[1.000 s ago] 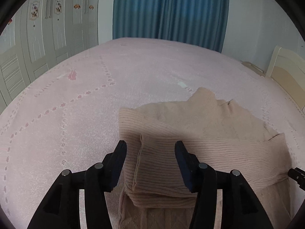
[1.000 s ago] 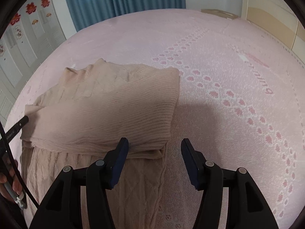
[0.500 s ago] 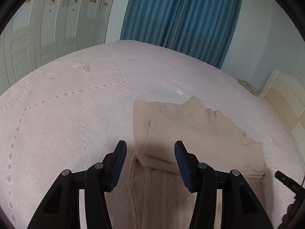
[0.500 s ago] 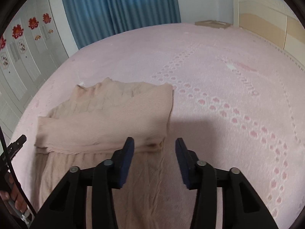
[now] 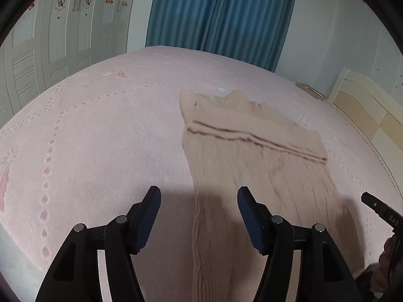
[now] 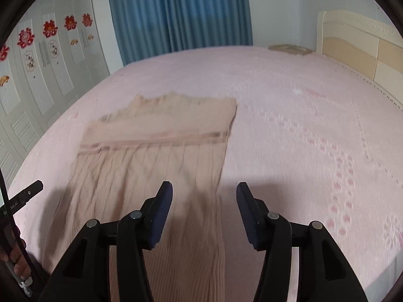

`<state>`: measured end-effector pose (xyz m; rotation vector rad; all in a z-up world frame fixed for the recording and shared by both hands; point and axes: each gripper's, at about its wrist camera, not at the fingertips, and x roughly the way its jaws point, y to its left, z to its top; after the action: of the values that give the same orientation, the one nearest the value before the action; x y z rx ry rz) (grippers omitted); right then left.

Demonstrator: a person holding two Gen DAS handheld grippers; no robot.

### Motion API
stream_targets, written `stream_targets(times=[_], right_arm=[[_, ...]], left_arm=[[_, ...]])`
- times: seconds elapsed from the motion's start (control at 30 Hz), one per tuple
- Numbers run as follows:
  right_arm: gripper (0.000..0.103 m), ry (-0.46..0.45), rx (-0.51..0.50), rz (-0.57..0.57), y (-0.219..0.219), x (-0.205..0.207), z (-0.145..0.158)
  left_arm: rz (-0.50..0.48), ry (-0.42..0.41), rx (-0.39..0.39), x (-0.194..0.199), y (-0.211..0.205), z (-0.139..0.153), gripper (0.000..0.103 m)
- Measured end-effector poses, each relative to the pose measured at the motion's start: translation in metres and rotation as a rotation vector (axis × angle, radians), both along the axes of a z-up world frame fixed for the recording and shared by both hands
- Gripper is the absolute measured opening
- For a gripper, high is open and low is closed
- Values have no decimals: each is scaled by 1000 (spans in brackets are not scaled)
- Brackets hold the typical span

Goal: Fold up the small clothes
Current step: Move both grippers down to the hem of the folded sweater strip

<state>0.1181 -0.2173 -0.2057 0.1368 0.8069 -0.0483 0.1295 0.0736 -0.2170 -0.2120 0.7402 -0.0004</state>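
Inspector A: The left gripper (image 5: 199, 201) pointed forward and downward; its jaws had just been opening, nothing between the pads.

Inspector B: The right gripper (image 6: 204, 196)?

Inspector A: Same attitude, jaws likewise just opening, pads clear. In the left wrist view its tip showed at four o'clock. In the right wrist view a hand (image 6: 15, 251) gripped the other handle at eight o'clock.

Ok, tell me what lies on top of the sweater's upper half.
Across the upper part of the beige sweater, its own sleeves lie folded flat in a band. The chest beneath them is covered. Under the sweater, only the pink bedspread shows around it.
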Motion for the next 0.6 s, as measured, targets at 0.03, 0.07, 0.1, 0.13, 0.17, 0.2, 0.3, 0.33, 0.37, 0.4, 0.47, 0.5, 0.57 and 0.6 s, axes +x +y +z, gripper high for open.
stream_targets(times=[0.03, 0.07, 0.1, 0.13, 0.17, 0.2, 0.3, 0.33, 0.37, 0.4, 0.47, 0.5, 0.57, 0.6], right_arm=[[52, 12, 3, -5, -1, -8, -3], [52, 23, 9, -7, -3, -13, -5], [52, 34, 20, -8, -4, -19, -7], [52, 41, 38, -10, -6, -27, -9], [52, 39, 47, -12, -8, -33, -10], [52, 36, 51, -16, -9, -41, -12], [52, 32, 68, -20, -10, -55, -17], [52, 33, 73, -17, -10, -59, -20], [52, 38, 78, -15, -10, -63, -23], [52, 39, 89, -13, -10, -68, -26], [52, 60, 114, -10, -9, -71, -33], [52, 73, 125, -4, -8, -72, -34], [52, 57, 117, 6, -4, -74, -32], [52, 52, 104, 7, -2, -74, -32]], left_arm=[[7, 18, 6, -6, 0, -2, 62], [-2, 25, 2, -11, -1, -3, 62], [-12, 14, 4, -18, -3, -3, 62], [-8, 3, 28, -25, -4, -4, 63], [-2, 2, 54, -30, -6, -7, 64], [0, 10, 77, -34, -8, -12, 64], [4, 57, 94, -40, -9, -29, 64], [4, 72, 94, -41, -10, -33, 64], [2, 87, 97, -40, -12, -33, 64], [-8, 80, 107, -41, -14, -31, 64], [-13, 54, 130, -44, -19, -29, 64], [-19, 62, 131, -44, -21, -31, 64], [-30, 79, 116, -44, -24, -34, 64], [-31, 83, 118, -43, -25, -35, 64]])
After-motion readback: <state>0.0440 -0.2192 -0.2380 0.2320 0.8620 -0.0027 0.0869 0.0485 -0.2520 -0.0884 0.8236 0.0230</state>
